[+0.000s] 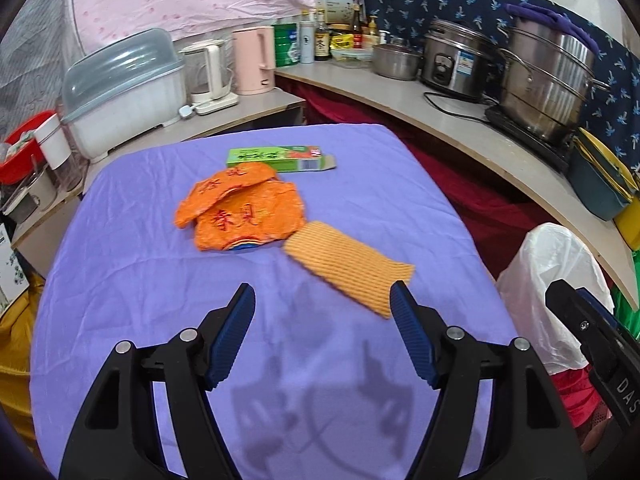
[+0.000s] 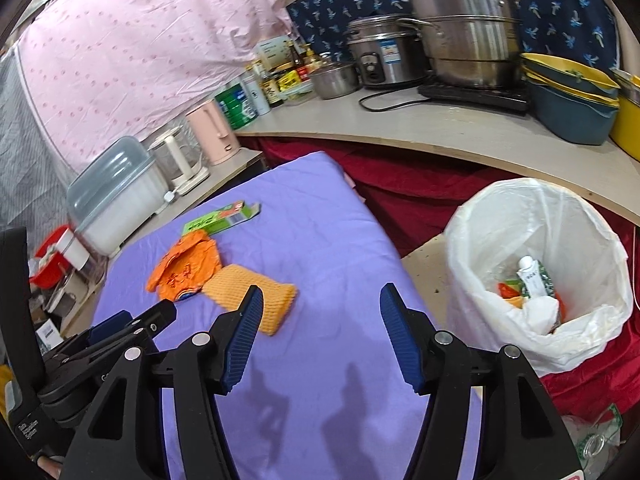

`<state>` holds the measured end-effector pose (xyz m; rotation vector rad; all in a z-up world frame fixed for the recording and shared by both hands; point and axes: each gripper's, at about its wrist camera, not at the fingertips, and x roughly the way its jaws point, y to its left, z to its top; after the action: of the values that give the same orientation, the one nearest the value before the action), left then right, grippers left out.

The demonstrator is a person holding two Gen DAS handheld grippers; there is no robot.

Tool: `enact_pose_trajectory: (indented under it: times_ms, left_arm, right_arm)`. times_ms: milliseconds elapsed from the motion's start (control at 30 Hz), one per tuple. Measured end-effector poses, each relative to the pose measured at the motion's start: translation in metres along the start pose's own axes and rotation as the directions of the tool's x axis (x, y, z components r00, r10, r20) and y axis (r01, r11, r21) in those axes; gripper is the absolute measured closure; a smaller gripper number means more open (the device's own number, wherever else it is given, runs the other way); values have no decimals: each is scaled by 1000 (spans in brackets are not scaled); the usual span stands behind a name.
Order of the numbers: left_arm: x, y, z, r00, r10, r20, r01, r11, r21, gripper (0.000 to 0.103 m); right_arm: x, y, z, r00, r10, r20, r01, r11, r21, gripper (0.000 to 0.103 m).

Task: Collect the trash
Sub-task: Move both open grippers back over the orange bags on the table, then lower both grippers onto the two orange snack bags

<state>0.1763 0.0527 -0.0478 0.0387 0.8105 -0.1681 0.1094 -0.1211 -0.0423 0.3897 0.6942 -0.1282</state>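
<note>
Three pieces of trash lie on the purple-clothed table [image 1: 132,272]: an orange foam net sleeve [image 1: 348,268], a crumpled orange wrapper [image 1: 240,212] and a green carton [image 1: 280,158] at the far side. All three show in the right wrist view: the sleeve [image 2: 256,292], the wrapper [image 2: 184,268] and the carton [image 2: 220,218]. My left gripper [image 1: 322,300] is open and empty, just short of the sleeve. My right gripper [image 2: 320,300] is open and empty above the table's right part, near the sleeve's end. A bin lined with a white bag [image 2: 536,256] stands right of the table and holds trash.
A curved counter [image 1: 460,120] behind and to the right carries steel pots, a rice cooker, bottles and kettles. A lidded plastic box [image 1: 120,92] sits on a side shelf at left. Red cloth covers the floor gap by the bin.
</note>
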Motion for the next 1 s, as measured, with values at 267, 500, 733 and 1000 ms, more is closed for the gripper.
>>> enact_pose_trajectory:
  times_ms: [267, 500, 733, 1000]
  left_arm:
    - [-1, 43, 1, 1000, 30, 2, -30, 999, -45, 36]
    - [5, 78, 5, 998, 55, -3, -55, 994, -92, 32]
    - [22, 112, 18, 996, 86, -9, -87, 989, -117, 27]
    - [57, 144, 36, 995, 92, -43, -98, 980, -175, 23]
  right_arm:
    - [15, 38, -4, 999, 26, -28, -27, 998, -49, 44]
    - [30, 62, -6, 999, 30, -43, -33, 997, -76, 44]
    - [54, 70, -8, 997, 17, -76, -23, 997, -73, 44]
    - [90, 72, -10, 994, 1, -113, -8, 998, -64, 44]
